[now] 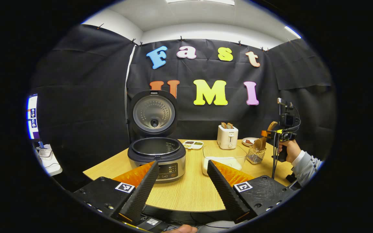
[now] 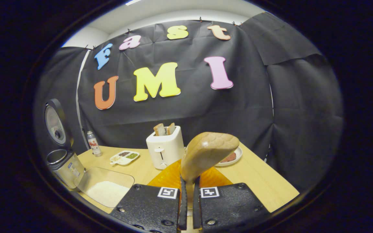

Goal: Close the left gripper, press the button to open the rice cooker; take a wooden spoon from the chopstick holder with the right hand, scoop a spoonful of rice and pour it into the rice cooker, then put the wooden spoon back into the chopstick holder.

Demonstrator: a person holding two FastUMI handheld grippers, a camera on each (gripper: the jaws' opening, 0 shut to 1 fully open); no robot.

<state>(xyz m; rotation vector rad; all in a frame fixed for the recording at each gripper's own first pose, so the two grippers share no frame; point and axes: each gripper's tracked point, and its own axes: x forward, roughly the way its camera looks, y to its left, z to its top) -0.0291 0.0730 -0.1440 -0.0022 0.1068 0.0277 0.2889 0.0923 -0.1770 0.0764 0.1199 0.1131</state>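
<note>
The rice cooker (image 1: 156, 154) stands on the wooden table with its lid (image 1: 154, 113) raised; it also sits at the left in the right gripper view (image 2: 64, 165). My left gripper (image 1: 182, 164) is open, fingers spread in front of the cooker, holding nothing. My right gripper (image 2: 189, 186) is shut on the wooden spoon (image 2: 208, 149), whose handle end rises between the fingers. Seen from the left gripper view, the right gripper (image 1: 272, 134) holds the spoon (image 1: 259, 143) with its bowl down at the top of the wire chopstick holder (image 1: 256, 157). A glass bowl of rice (image 1: 224, 159) (image 2: 107, 191) stands between cooker and holder.
A white toaster (image 1: 227, 136) (image 2: 165, 147) with bread stands behind the bowl. A small divided tray (image 1: 193, 144) (image 2: 125, 157), a plate (image 1: 248, 141) (image 2: 229, 158) and a bottle (image 2: 93, 143) sit near the back. A hand and sleeve (image 1: 298, 158) hold the right gripper.
</note>
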